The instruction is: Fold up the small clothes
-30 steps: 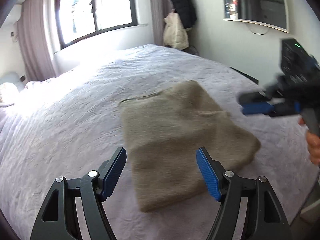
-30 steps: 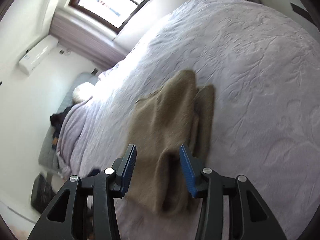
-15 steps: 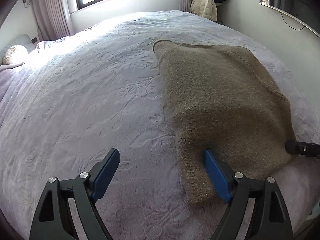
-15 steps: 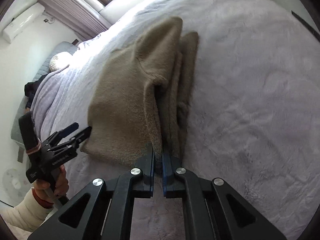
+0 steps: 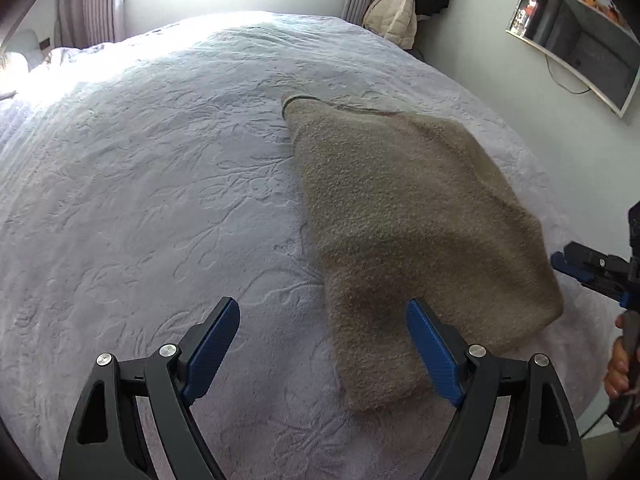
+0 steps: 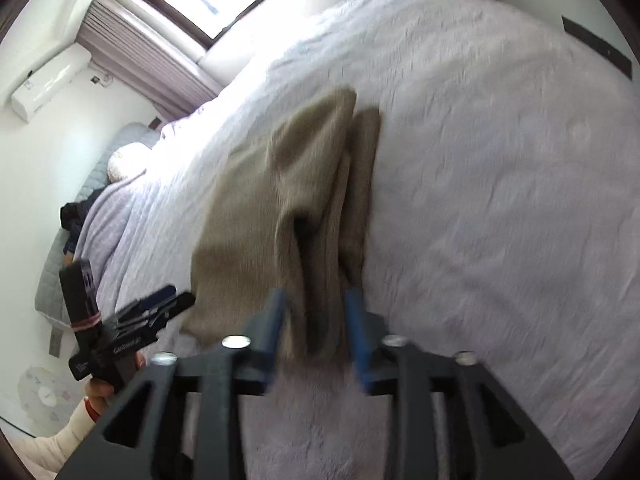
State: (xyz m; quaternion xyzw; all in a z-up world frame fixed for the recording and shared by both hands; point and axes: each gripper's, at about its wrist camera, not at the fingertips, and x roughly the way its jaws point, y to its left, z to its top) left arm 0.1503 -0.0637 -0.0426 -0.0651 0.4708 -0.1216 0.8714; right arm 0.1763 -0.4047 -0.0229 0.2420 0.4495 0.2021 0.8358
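A tan knitted garment (image 5: 400,208) lies folded on the pale lilac bedspread (image 5: 160,180). My left gripper (image 5: 320,308) is open, hovering low over the garment's near corner, which reaches in beside the right finger (image 5: 432,352). The right gripper (image 5: 568,260) shows at the garment's right edge. The right wrist view is blurred. There, my right gripper (image 6: 316,300) has its jaws opening, and the garment's (image 6: 260,208) layered edge lies loose between them. The left gripper (image 6: 160,304) sits at the garment's left corner.
The bedspread (image 6: 500,160) fills most of both views. Coats (image 5: 392,8) hang in the far corner and a framed panel (image 5: 576,48) is on the right wall. An air conditioner (image 6: 48,80) and a pillow (image 6: 128,160) are at the left. A person's hand (image 5: 620,364) holds the right gripper.
The right gripper, shut on the garment's edge half a second ago, has opened and let the cloth drop. The left gripper has come lower and nearer the near corner.
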